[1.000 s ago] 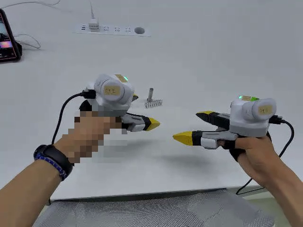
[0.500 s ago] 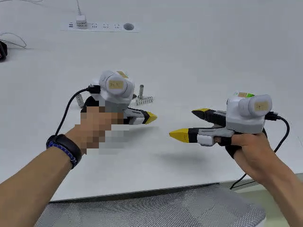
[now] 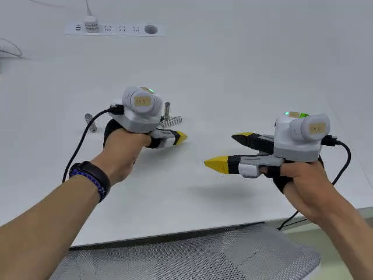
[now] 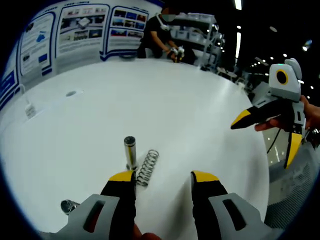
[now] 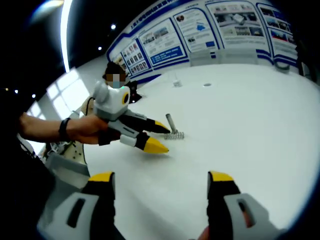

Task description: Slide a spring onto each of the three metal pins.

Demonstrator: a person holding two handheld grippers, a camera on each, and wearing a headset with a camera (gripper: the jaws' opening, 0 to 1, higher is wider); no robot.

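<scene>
Spring (image 4: 148, 167) by upright pin (image 4: 130, 151) on white bench (image 4: 200, 115), posters (image 4: 75, 25) behind; L gripper (image 4: 163, 176) & R gripper (image 5: 161, 176) agape.

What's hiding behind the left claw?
Behind the left claw, a metal pin stands upright, with a spring lying beside it. In the head view, the claw's body covers one end of the spring and the pin's foot.
</scene>
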